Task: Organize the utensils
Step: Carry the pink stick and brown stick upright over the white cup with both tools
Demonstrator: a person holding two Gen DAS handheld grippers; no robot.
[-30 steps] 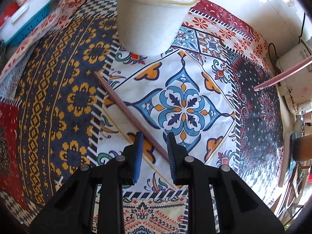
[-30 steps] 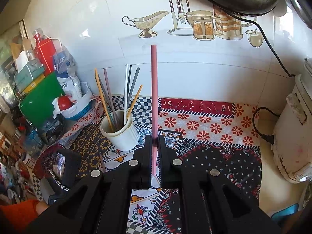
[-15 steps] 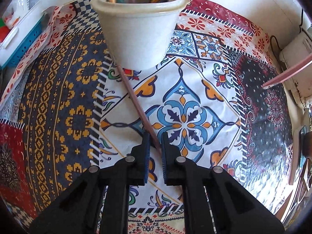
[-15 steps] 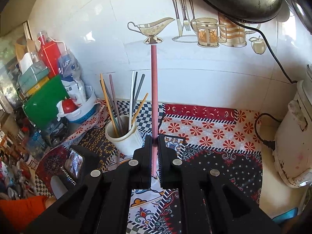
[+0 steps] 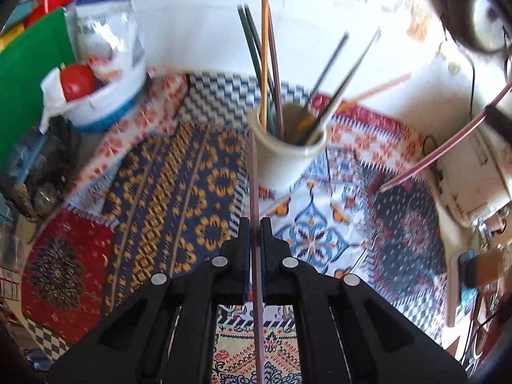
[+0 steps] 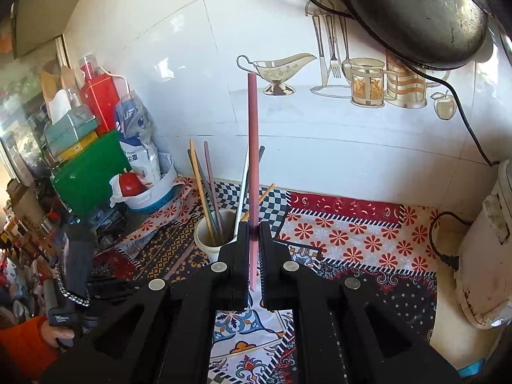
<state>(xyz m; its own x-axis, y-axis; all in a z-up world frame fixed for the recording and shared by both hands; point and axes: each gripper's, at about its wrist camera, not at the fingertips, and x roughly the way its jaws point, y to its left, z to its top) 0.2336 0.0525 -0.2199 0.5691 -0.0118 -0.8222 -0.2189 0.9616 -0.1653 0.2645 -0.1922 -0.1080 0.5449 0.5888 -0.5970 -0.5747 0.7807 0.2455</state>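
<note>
Brown chopstick (image 5: 255,192) clamped between the closed left tongs (image 5: 255,233), raised off the patterned cloth (image 5: 179,172), running up the middle of the left wrist view with its far end beside the left wall of the cream cup (image 5: 288,156). Jaws just drawn together onto it. Pink chopstick (image 6: 252,147) pinched in the closed right tongs (image 6: 253,236), standing almost upright in the right wrist view, its top level with the gravy-boat decal on the white tiled wall (image 6: 320,147); seen again at the right edge of the left wrist view as a slanted pink stick. Between and beyond the two, the cream cup (image 6: 208,240) upright on the cloth-covered worktop, holding a loose bunch of other chopsticks (image 5: 265,64) in orange, dark green, brown and grey, leaning against its rim. Further left, a white and blue tub (image 6: 150,195) with a red item inside, a green board (image 6: 86,172), a white bag and a red box against the wall. At far right, a white appliance (image 6: 486,243) with a black plug and cord. Overhead at top right, a dark pan (image 6: 416,12). At lower left of the right view, an orange sleeve and a hand gripping the left handle.
</note>
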